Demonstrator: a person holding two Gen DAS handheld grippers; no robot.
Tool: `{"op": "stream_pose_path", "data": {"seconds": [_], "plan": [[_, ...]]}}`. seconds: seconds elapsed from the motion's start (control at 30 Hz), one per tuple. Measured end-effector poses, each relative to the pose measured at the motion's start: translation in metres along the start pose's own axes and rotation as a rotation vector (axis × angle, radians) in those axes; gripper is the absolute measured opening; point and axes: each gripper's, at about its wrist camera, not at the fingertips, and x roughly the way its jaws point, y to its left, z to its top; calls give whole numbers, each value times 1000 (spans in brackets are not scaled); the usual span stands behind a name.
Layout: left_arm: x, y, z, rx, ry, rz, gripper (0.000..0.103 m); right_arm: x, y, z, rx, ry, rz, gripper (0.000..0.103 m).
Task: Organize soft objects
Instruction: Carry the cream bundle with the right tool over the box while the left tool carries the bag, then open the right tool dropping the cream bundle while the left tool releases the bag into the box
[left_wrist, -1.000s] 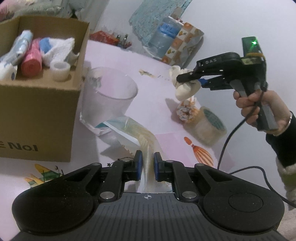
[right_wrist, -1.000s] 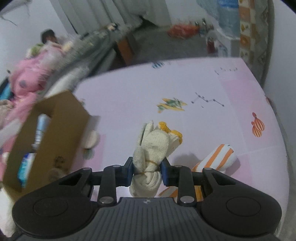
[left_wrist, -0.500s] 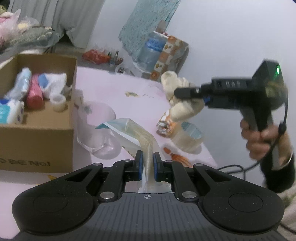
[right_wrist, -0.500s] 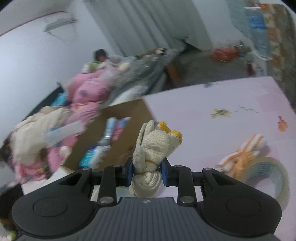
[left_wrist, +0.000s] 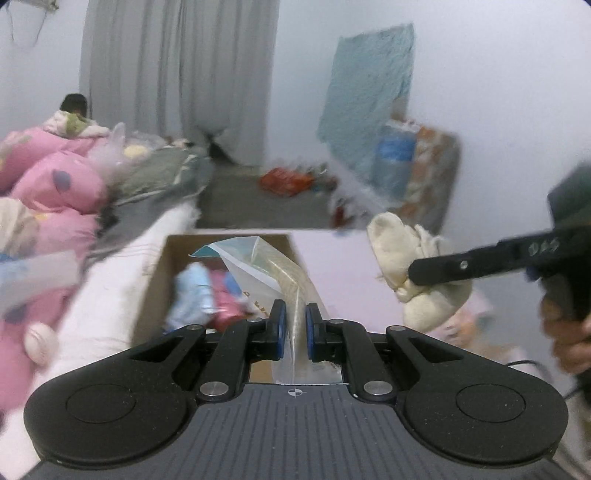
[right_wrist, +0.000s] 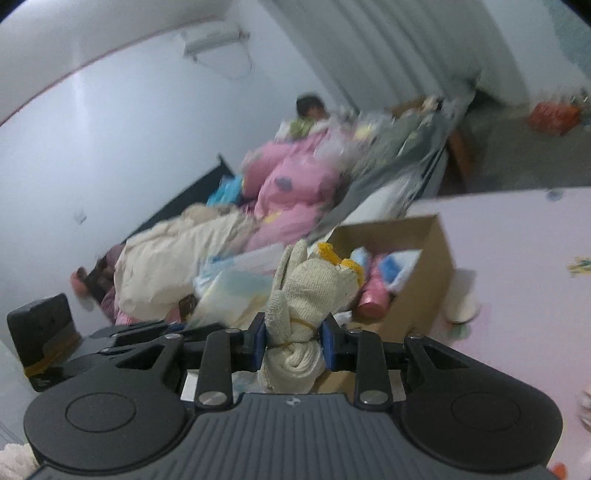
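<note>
My left gripper (left_wrist: 294, 328) is shut on a clear plastic packet (left_wrist: 273, 273) with a teal-and-white top, held in the air over the open cardboard box (left_wrist: 159, 280). The box holds soft rolls in blue, pink and white (left_wrist: 207, 295). My right gripper (right_wrist: 293, 341) is shut on a bundle of cream knitted gloves (right_wrist: 314, 291) tied with a rubber band, yellow cuffs on top. In the left wrist view that bundle (left_wrist: 402, 251) hangs to the right of the box, pinched by the right gripper's fingers (left_wrist: 469, 264). In the right wrist view the box (right_wrist: 424, 266) lies just beyond the gloves.
A pink tabletop (right_wrist: 524, 295) carries the box. Left of it a bed is piled with pink and cream bedding (right_wrist: 291, 184), and a person (right_wrist: 308, 107) sits at the far end. A grey curtain (left_wrist: 177, 74), a blue cloth (left_wrist: 365, 96) and bottles stand along the far wall.
Both grippers rose and swung left toward the box, each keeping its load. The plastic cup, tape roll and striped cloth have dropped out of view; the bed now fills the left.
</note>
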Motion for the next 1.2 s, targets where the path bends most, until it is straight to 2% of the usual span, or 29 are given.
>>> {"op": "stream_pose_path", "data": {"seconds": [0.13, 0.3, 0.5, 0.6, 0.73, 0.97, 1.2], "plan": [[50, 10, 3, 56, 100, 64, 9, 63, -4, 22, 34, 146, -36, 9], [105, 25, 1, 70, 226, 97, 9, 140, -9, 34, 18, 335, -151, 9], [128, 53, -8, 58, 320, 119, 9, 198, -16, 30, -33, 489, -272, 9], [134, 55, -10, 62, 337, 121, 9, 217, -20, 29, -49, 539, -307, 8], [145, 59, -11, 49, 369, 106, 9, 229, -12, 32, -74, 560, -337, 10], [148, 66, -12, 50, 378, 97, 9, 231, -5, 39, -73, 585, -318, 10], [153, 73, -16, 40, 403, 80, 11, 252, -12, 27, -36, 643, -359, 11]]}}
